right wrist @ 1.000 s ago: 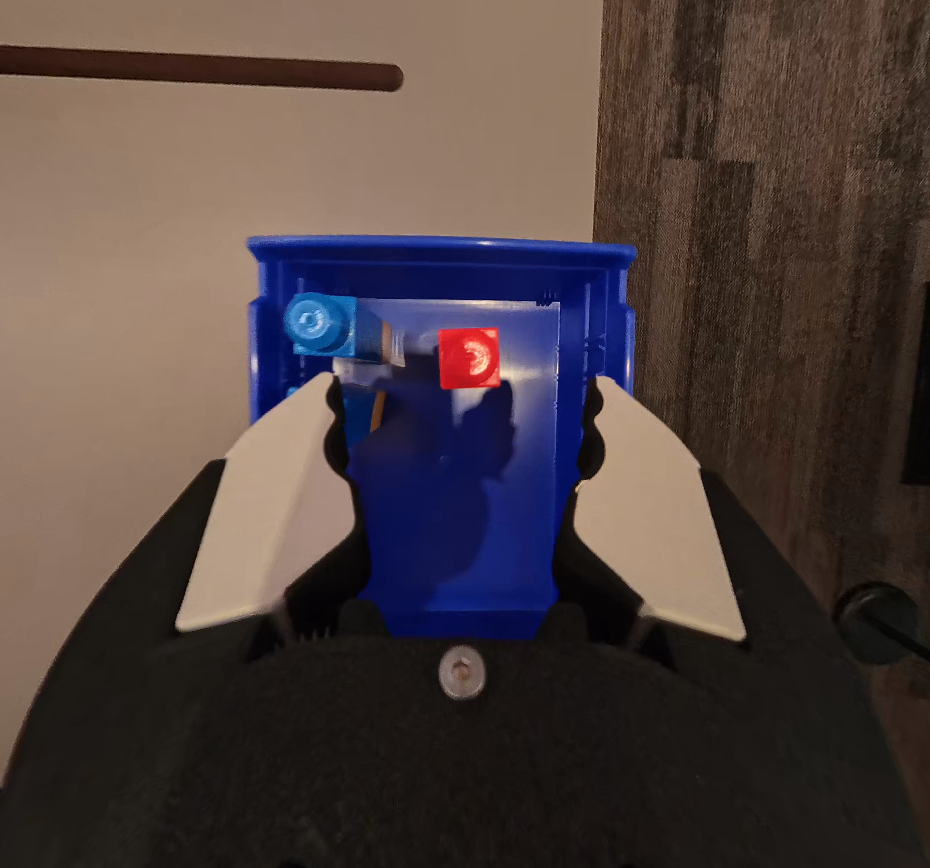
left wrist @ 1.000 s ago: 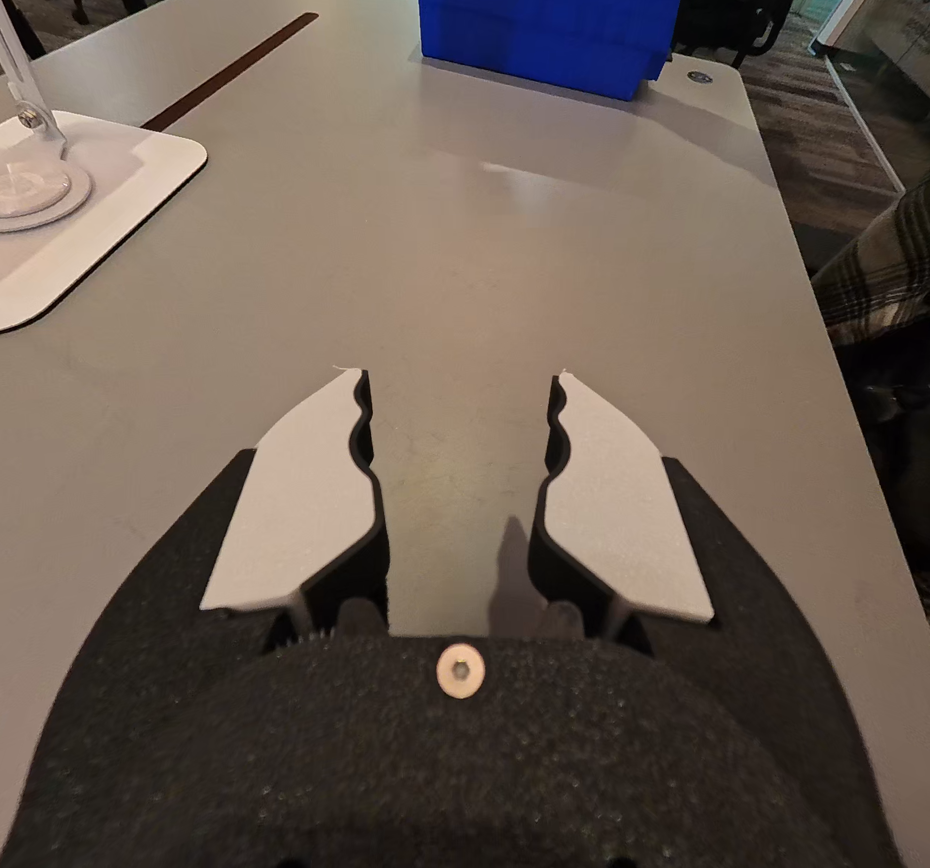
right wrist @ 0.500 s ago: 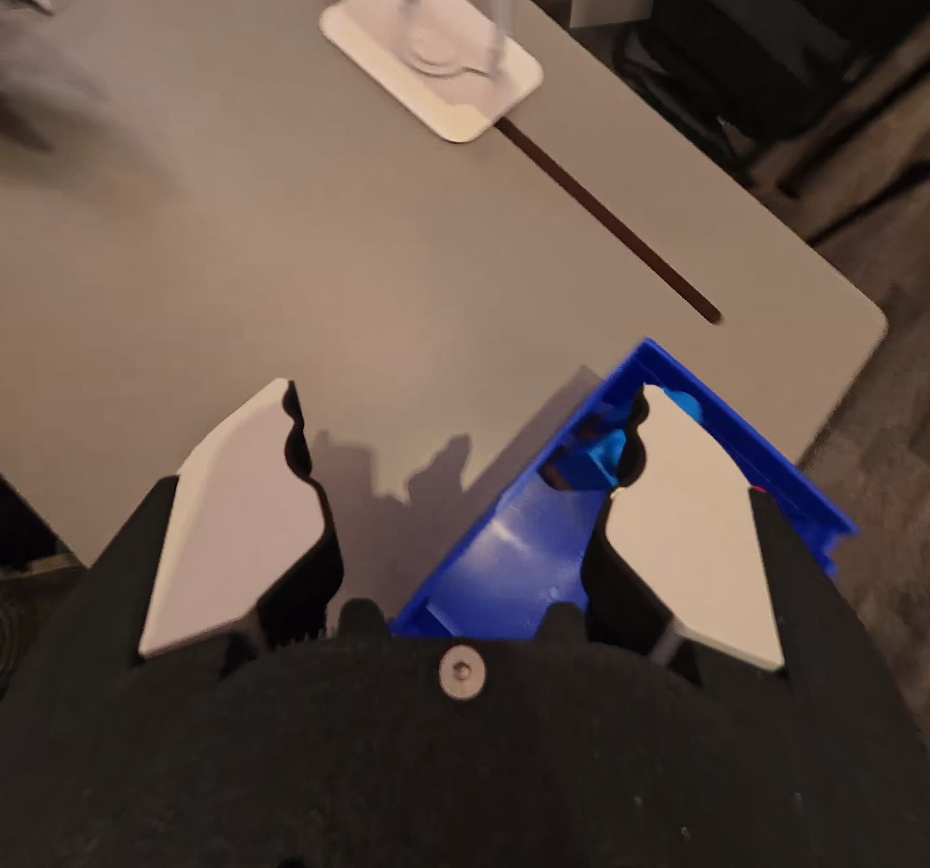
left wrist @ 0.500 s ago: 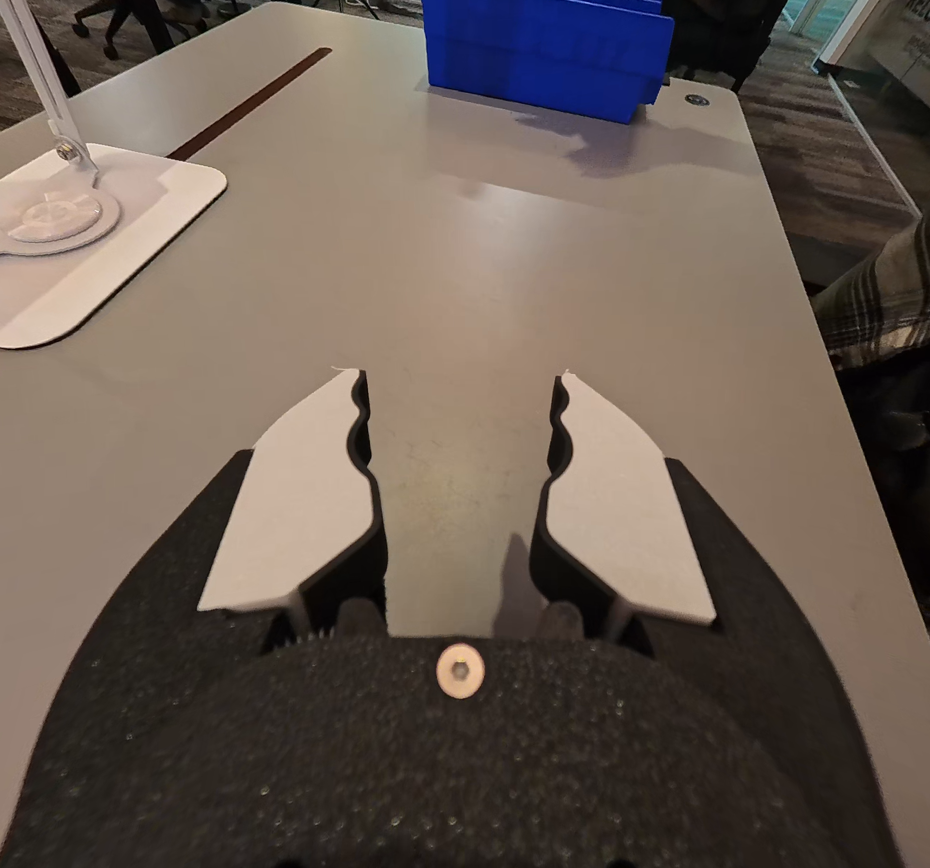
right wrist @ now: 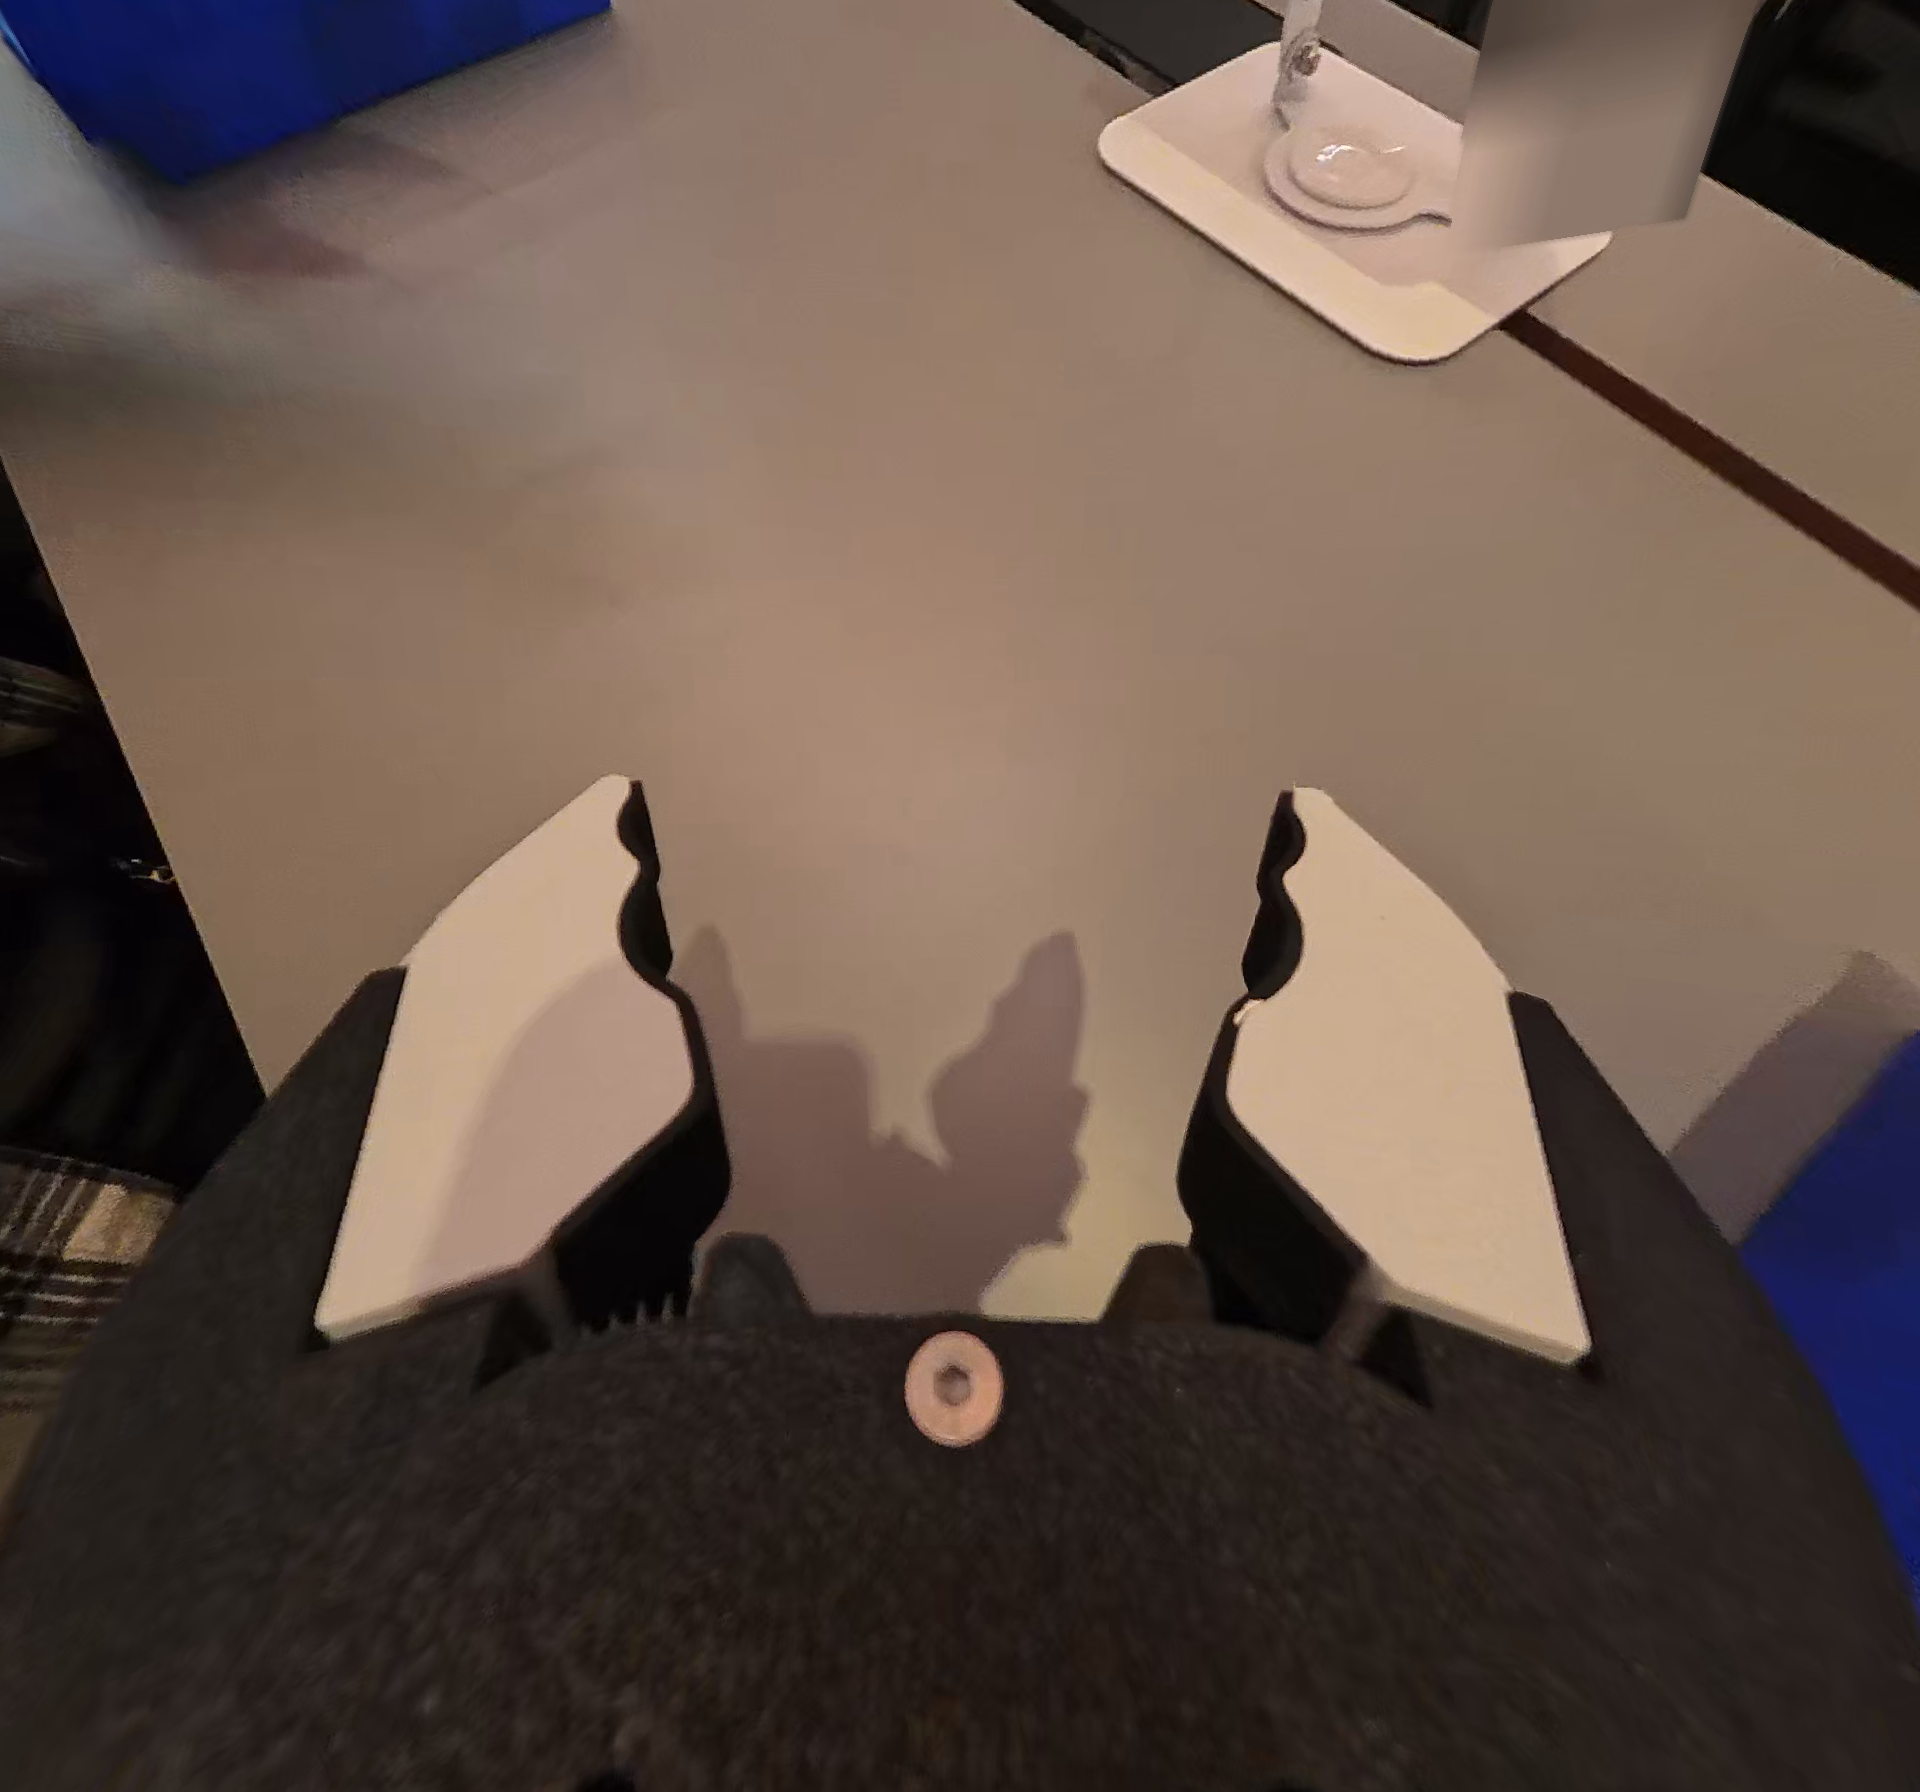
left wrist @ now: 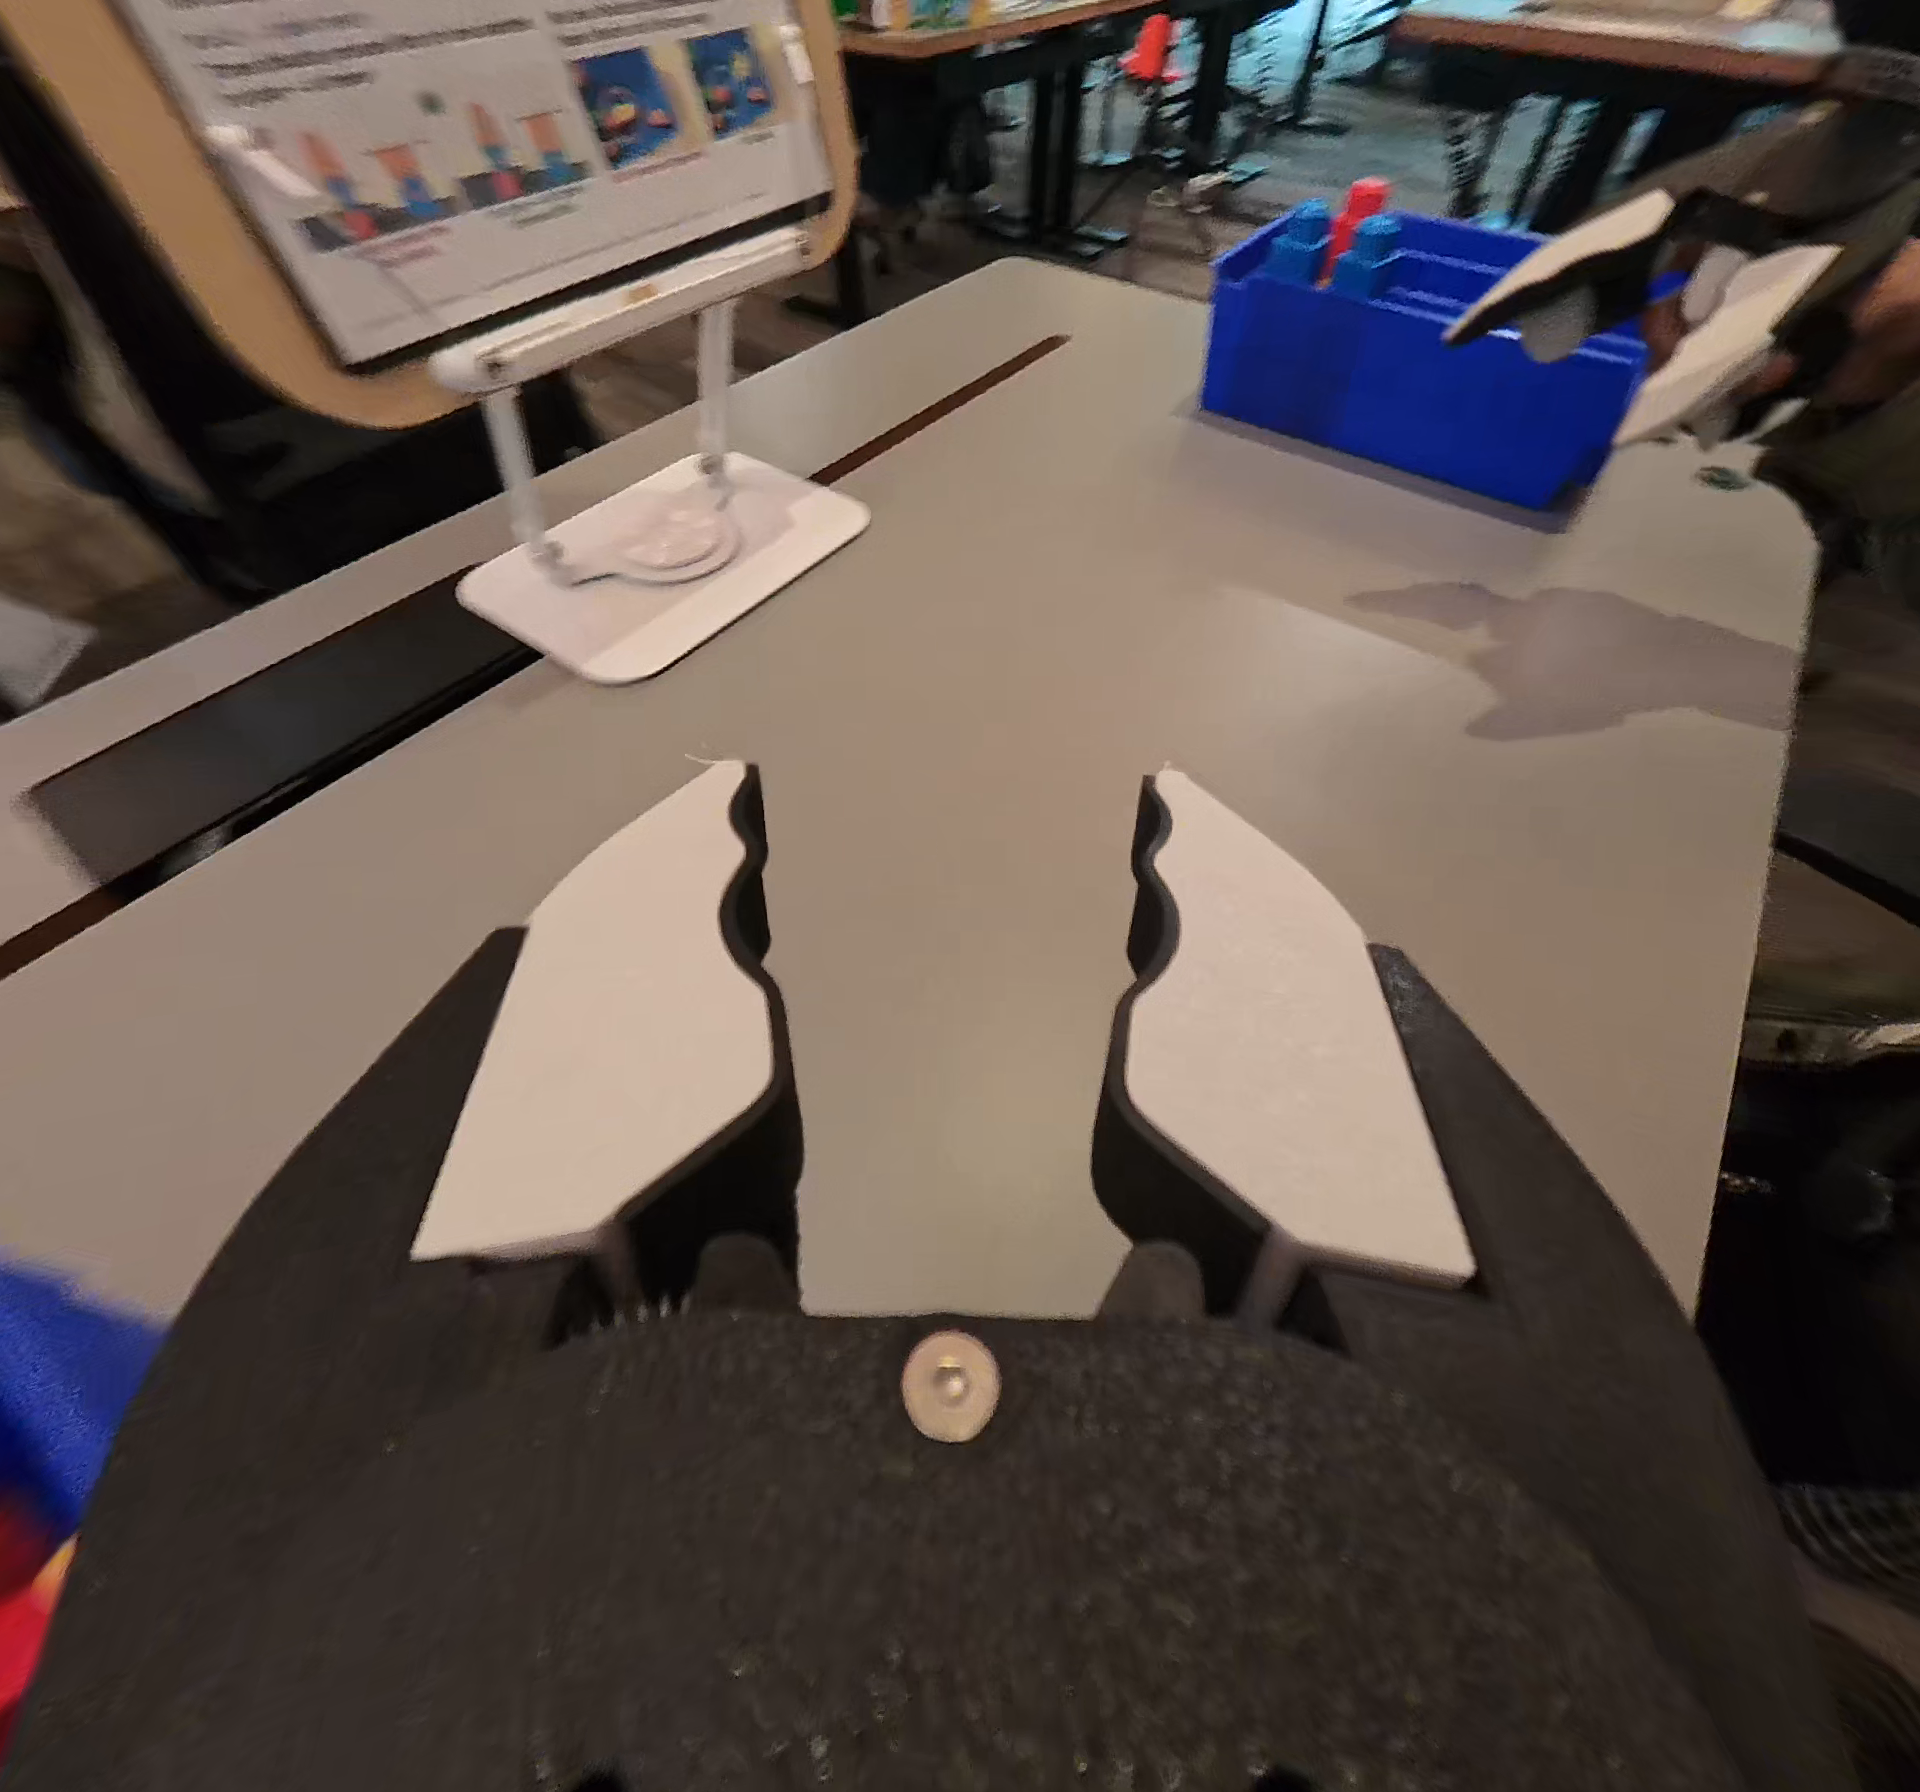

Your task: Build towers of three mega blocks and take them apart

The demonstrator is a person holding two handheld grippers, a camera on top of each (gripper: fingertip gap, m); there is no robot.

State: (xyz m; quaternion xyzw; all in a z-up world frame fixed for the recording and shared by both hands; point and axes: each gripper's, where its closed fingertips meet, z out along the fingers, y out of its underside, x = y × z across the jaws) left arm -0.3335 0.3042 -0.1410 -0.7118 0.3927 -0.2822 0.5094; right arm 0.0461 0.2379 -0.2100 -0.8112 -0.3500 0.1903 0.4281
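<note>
The left gripper (left wrist: pixel 943 786) hangs over bare table (left wrist: pixel 1039 620) with its jaws wide and nothing between them, pointed down the length of the top; it looks parked, ready to steady a block rather than fetch one. The right gripper (right wrist: pixel 961 802) is also spread wide and empty, low enough over the table to cast its own shadow just under the fingers. In the left wrist view it shows at the far right, just beside the bin (left wrist: pixel 1392 392), which suggests it is the one working the supply.

The blocks (left wrist: pixel 1340 246), two blue and one red, stand upright in the bin's left compartment at the far right corner of the table. No tower stands on the table, so building seems not yet begun.

A wide stretch of table between the grippers and the bin gives plenty of room to build. A stand (left wrist: pixel 665 579) holding an instruction sheet sits far left by a dark slot. The table's right edge runs near the bin, so blocks set there could slip off.
</note>
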